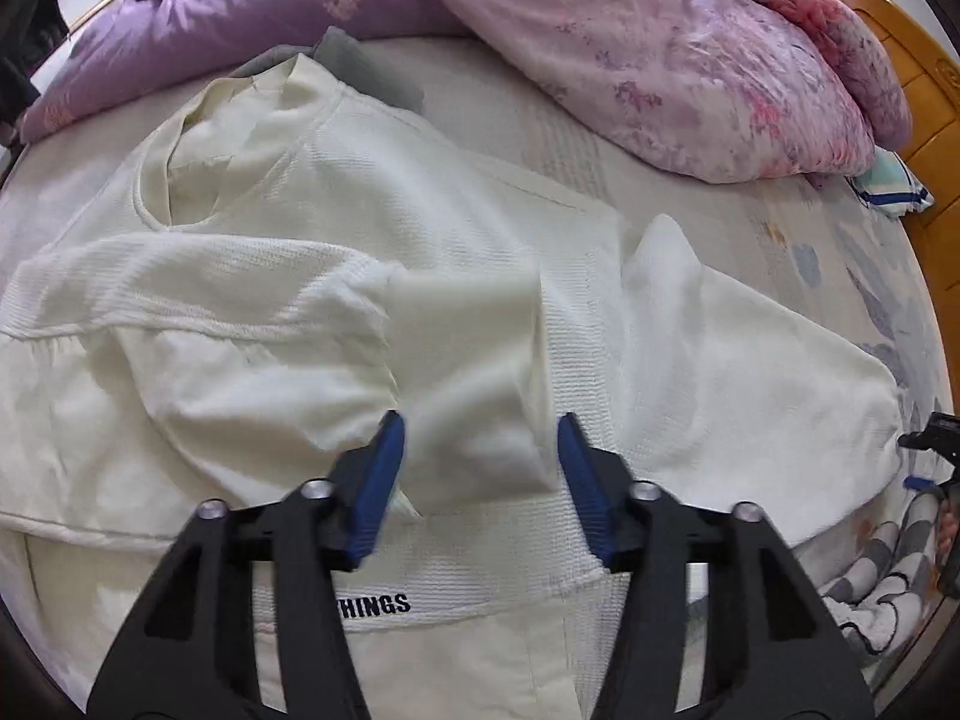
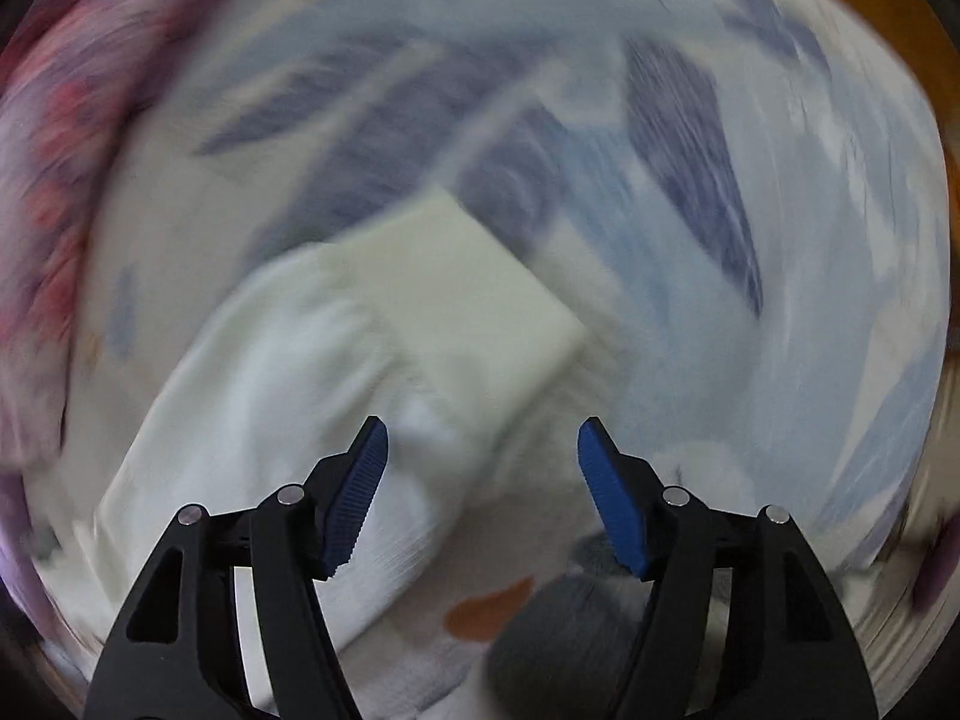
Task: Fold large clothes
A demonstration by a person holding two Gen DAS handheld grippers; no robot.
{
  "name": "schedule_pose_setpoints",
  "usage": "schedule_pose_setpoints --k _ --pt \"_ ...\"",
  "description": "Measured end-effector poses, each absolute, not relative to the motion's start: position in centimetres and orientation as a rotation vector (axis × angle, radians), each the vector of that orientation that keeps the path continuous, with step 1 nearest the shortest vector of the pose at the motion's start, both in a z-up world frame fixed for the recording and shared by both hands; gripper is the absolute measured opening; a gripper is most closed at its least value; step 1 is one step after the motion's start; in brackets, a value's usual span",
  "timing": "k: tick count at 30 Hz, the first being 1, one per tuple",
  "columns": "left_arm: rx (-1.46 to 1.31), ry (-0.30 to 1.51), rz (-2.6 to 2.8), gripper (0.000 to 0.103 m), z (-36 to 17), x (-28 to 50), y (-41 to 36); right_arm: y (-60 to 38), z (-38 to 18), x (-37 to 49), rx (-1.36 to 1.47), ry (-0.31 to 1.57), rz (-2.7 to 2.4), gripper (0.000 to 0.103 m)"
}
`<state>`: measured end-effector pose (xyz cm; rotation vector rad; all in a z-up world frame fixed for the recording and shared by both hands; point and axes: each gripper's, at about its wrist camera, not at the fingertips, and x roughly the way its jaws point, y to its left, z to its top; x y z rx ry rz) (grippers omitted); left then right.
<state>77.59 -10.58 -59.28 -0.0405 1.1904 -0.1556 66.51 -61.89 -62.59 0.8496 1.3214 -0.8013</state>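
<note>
A large cream-white sweatshirt (image 1: 336,222) lies spread on the bed, its left sleeve folded across the chest and black lettering near the bottom. My left gripper (image 1: 480,450) is open just above the folded sleeve's ribbed cuff (image 1: 474,360). The other sleeve (image 1: 750,360) stretches out to the right. In the blurred right wrist view, my right gripper (image 2: 483,456) is open and empty above that sleeve's cuff (image 2: 456,294). The right gripper also shows at the right edge of the left wrist view (image 1: 930,450).
A purple quilt (image 1: 240,6) and a pink floral quilt (image 1: 690,54) are heaped at the back of the bed. A grey garment (image 1: 366,72) pokes out behind the collar. A wooden bed frame (image 1: 924,96) runs along the right. The patterned sheet (image 2: 690,150) surrounds the sleeve.
</note>
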Motion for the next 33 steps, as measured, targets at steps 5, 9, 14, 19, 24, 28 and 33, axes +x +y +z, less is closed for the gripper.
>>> schedule_pose_setpoints --k 5,9,14,19,24,28,33 --pt "-0.117 1.161 -0.242 0.078 -57.3 76.7 -9.0 -63.2 -64.1 64.1 1.032 1.152 -0.698 0.047" --pt "-0.184 1.137 -0.160 0.082 -55.9 75.9 -4.7 -63.1 -63.1 63.2 1.039 1.045 -0.635 0.018" --pt "-0.200 1.191 0.095 0.083 -57.8 75.7 2.0 -60.0 -57.8 63.0 0.836 0.932 -0.679 0.012" --pt "-0.249 1.377 0.153 0.083 -62.8 77.0 5.7 -52.7 -50.6 66.5 0.582 0.816 -0.614 0.011" --pt "-0.295 1.360 0.031 0.083 -62.2 77.4 6.6 -40.7 -43.6 70.8 0.473 0.703 -0.359 0.008" --pt "-0.353 1.250 0.001 0.084 -57.7 75.9 9.9 -29.3 -41.7 73.8 0.450 0.692 -0.134 0.008" --pt "-0.385 1.149 0.106 0.084 -53.3 74.1 17.9 -14.2 -43.6 77.2 0.466 0.771 0.124 0.008"
